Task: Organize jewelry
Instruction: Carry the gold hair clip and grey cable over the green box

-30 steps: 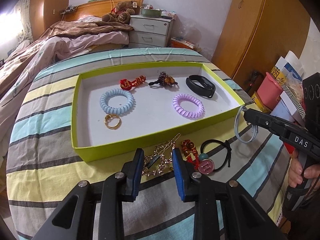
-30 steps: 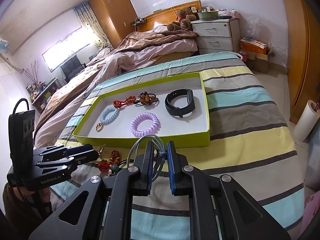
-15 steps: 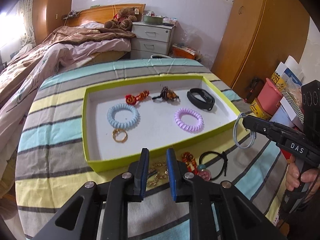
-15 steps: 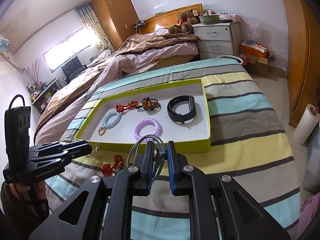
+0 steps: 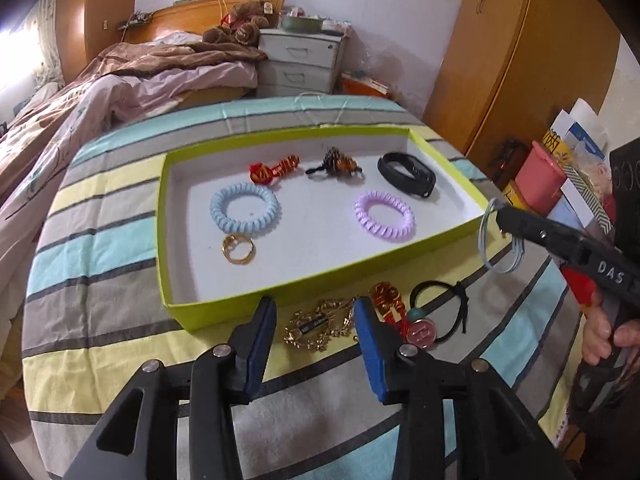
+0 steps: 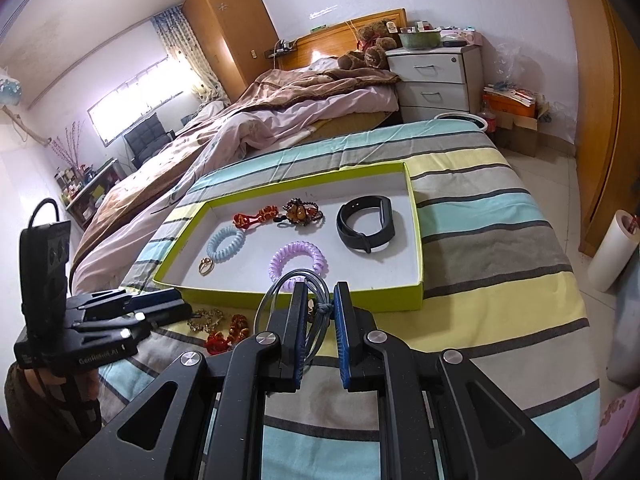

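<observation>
Left claw point(image 5: 315, 322) wider, over striped bedspread point(image 5: 100, 272)

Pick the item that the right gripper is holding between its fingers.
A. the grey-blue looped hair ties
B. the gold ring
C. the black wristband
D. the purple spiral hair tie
A: the right gripper is shut on the grey-blue looped hair ties, held above the striped cover just short of the green tray, while the purple spiral hair tie, black wristband and gold ring lie inside the tray.

left claw point(image 5: 316, 318) jaws opening, right claw point(image 6: 318, 300) clamped
</observation>
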`<state>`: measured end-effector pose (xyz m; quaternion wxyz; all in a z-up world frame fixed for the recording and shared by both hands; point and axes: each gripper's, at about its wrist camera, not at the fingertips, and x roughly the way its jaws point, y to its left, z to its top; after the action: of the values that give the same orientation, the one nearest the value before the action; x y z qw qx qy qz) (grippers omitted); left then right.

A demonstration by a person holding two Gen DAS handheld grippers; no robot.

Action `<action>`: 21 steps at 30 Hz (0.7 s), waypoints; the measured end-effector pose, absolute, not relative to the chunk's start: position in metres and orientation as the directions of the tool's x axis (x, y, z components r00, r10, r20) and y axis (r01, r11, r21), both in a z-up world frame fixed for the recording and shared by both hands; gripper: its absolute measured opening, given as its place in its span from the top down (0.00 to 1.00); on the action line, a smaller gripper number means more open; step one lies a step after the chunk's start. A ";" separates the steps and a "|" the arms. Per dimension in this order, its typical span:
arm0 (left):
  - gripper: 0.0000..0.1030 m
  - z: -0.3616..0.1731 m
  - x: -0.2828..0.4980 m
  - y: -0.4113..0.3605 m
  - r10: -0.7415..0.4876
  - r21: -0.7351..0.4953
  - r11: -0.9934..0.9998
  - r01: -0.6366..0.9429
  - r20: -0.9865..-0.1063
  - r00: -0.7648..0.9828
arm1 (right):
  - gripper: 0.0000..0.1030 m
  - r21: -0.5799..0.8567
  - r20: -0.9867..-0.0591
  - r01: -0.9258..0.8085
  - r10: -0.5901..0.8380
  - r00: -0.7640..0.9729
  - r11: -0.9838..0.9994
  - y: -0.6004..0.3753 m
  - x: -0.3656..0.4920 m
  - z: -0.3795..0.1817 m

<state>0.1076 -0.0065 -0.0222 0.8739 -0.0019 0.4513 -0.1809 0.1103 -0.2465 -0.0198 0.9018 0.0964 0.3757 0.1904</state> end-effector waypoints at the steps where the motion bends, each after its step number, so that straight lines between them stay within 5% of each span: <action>1: 0.61 -0.024 0.108 -0.007 -0.314 -0.166 0.937 0.309 -0.790 0.526 | 0.87 0.319 -0.641 -0.271 0.418 0.644 0.908 -0.246 0.110 -0.020; 11: 0.61 -0.040 0.108 -0.025 -0.254 -0.081 0.937 0.339 -0.825 0.504 | 0.87 0.319 -0.641 -0.267 0.414 0.646 0.909 -0.247 0.111 -0.024; 21: 0.77 -0.034 0.105 -0.021 -0.245 -0.075 0.942 0.327 -0.819 0.519 | 0.87 0.317 -0.640 -0.267 0.414 0.647 0.910 -0.248 0.113 -0.024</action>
<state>0.1050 -0.0213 -0.0342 0.8705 0.0440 0.4618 -0.1643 0.1128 -0.2484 -0.0237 0.9023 0.0974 0.3751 0.1887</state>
